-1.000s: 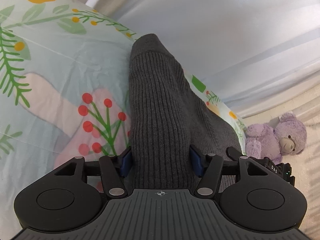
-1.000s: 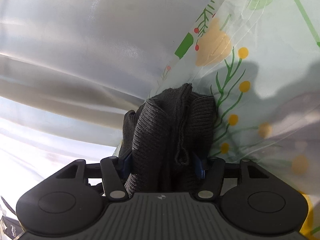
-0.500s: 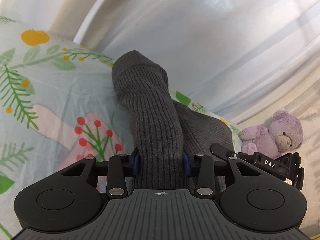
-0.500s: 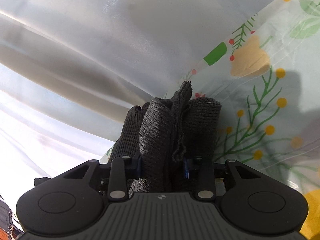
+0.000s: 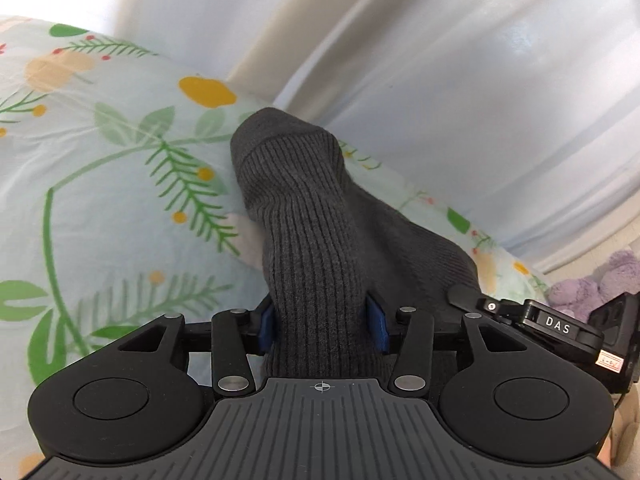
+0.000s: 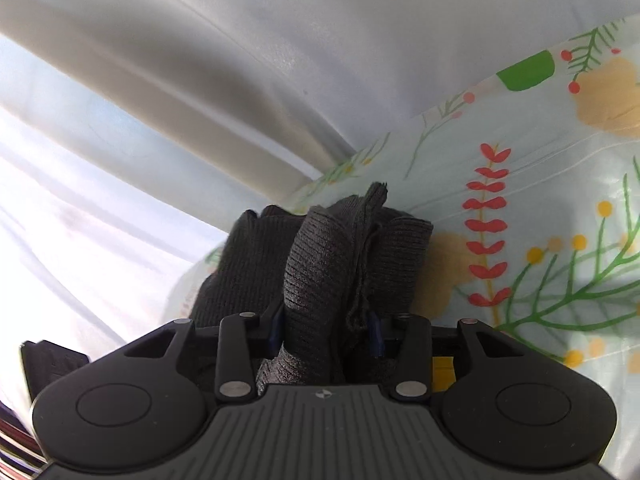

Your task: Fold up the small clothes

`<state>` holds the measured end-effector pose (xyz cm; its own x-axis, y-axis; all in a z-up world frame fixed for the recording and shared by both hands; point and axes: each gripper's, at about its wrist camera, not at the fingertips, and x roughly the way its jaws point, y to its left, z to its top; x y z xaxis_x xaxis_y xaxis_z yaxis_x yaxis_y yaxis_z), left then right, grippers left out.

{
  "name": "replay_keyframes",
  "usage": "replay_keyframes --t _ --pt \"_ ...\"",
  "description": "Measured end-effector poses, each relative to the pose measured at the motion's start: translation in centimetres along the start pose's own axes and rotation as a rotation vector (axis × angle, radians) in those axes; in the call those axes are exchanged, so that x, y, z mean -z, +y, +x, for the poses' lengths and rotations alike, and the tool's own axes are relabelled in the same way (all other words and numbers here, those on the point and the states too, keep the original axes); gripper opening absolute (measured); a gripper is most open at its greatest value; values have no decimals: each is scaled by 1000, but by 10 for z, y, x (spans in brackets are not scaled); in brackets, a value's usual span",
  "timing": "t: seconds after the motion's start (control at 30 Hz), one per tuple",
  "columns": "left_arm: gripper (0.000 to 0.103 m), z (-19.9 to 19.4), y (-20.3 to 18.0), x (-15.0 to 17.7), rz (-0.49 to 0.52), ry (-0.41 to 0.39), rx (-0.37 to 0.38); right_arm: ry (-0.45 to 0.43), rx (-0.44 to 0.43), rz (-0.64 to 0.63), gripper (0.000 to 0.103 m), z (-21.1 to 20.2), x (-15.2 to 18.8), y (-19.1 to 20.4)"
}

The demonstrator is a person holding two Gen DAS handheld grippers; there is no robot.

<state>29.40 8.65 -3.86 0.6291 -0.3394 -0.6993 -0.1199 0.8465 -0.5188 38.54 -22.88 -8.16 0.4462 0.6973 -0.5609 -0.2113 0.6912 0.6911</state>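
A dark grey ribbed knit garment (image 5: 304, 208) stretches forward from my left gripper (image 5: 320, 326), its cuffed end raised over the floral bedsheet (image 5: 100, 200). The blue pads (image 5: 265, 328) touch the fabric on both sides while the jaws are opening. In the right wrist view a bunched fold of the same garment (image 6: 328, 248) fills my right gripper (image 6: 326, 330), whose jaws are also opening with the cloth still pressed between them. The right gripper's body (image 5: 540, 324) shows at the left view's right edge, close beside the left one.
White curtains (image 5: 440, 80) hang right behind the bed's far edge. A purple teddy bear (image 5: 592, 292) sits on the floor at the right. The floral sheet (image 6: 540, 220) spreads to the right of the right gripper.
Both grippers squeezed the grey knit narrower, then widened slightly. Both have risen and moved along the bed with the garment, and the teddy bear has slid toward the left view's edge.
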Motion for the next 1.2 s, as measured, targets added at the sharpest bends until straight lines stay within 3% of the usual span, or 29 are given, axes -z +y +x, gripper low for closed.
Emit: replay_keyframes --t 0.07,0.13,0.23,0.27,0.3,0.43,0.5,0.6,0.7,0.8,0.9,1.0,1.2 --pt "52 -7 10 -1 -27 -14 0 -50 192 -107 63 -4 2 13" --pt "53 -15 17 -5 -50 -52 -6 -121 282 -189 63 -12 2 26" --pt "54 -27 20 -13 -65 -126 -78 -154 252 -242 61 -13 -4 55" --pt "54 -28 17 -17 -70 -147 -112 -149 236 -261 56 -8 -6 66" --pt "55 -29 15 -20 -75 -158 -133 -141 236 -288 50 3 -9 76" --pt "59 -20 0 -33 -55 -177 -206 -72 261 -345 41 52 -14 105" --pt "62 -10 -12 -38 -9 -189 -241 -43 316 -367 39 76 -11 107" --pt "65 17 -28 -45 47 -185 -247 -73 421 -410 34 93 0 94" --pt "65 47 -36 -51 67 -189 -253 -183 437 -422 34 85 18 81" --pt "66 71 -36 -52 88 -189 -322 -264 460 -440 35 79 35 76" --pt "75 85 -32 -50 126 -184 -366 -283 459 -377 40 74 32 67" --pt "77 90 -24 -50 93 -184 -358 -292 424 -312 41 70 28 55" --pt "81 92 -32 -48 154 -202 -416 -294 453 -337 42 73 31 60"
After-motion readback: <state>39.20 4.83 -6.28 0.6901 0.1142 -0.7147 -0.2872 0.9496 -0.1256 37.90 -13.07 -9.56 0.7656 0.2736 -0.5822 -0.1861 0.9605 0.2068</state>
